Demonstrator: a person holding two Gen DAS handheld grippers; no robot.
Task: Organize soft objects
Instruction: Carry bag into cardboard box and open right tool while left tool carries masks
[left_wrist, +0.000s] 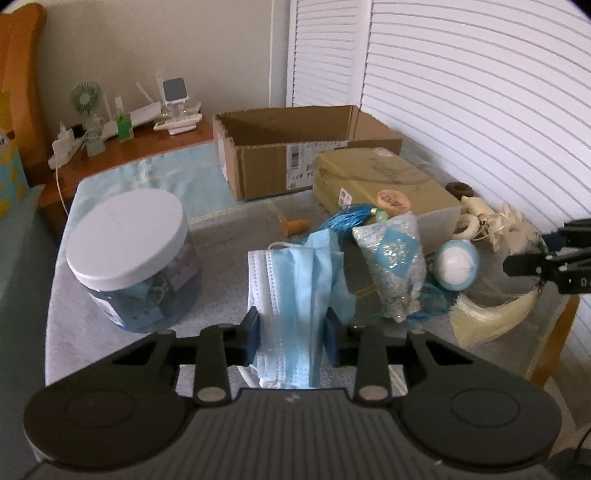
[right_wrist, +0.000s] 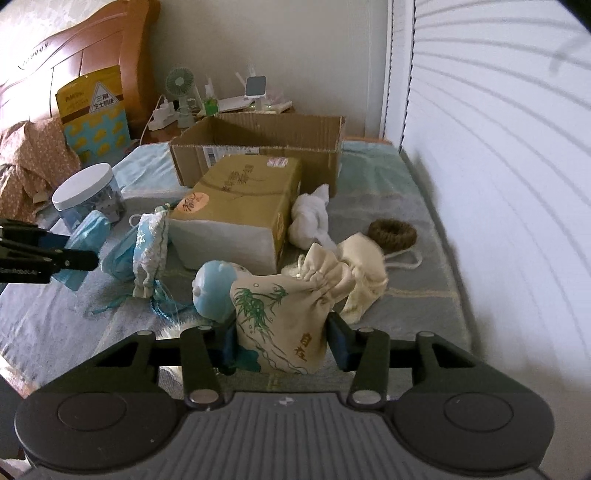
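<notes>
Now pleated face masks (left_wrist: 295, 291) (left gripper (left_wrist: 291, 332)), cloth pouch (right_wrist: 280, 314)

2 cardboard boxes (right_wrist: 258, 147), 1 white-lidded jar (right_wrist: 86, 197), 3 drawstring pouches (right_wrist: 284, 317), 2 face masks (left_wrist: 295, 291).

The left gripper (left_wrist: 291, 332) is seen from behind in its own wrist view, its blue pads (left_wrist: 252, 334) pressed at nine and three o'clock against a held bundle. In the other wrist view, the right gripper (right_wrist: 282, 345) is likewise closed, its pads (right_wrist: 338, 341) pinched onto a held item. Each gripper is glimpsed at the opposite camera's edge, pointing inward.
</notes>
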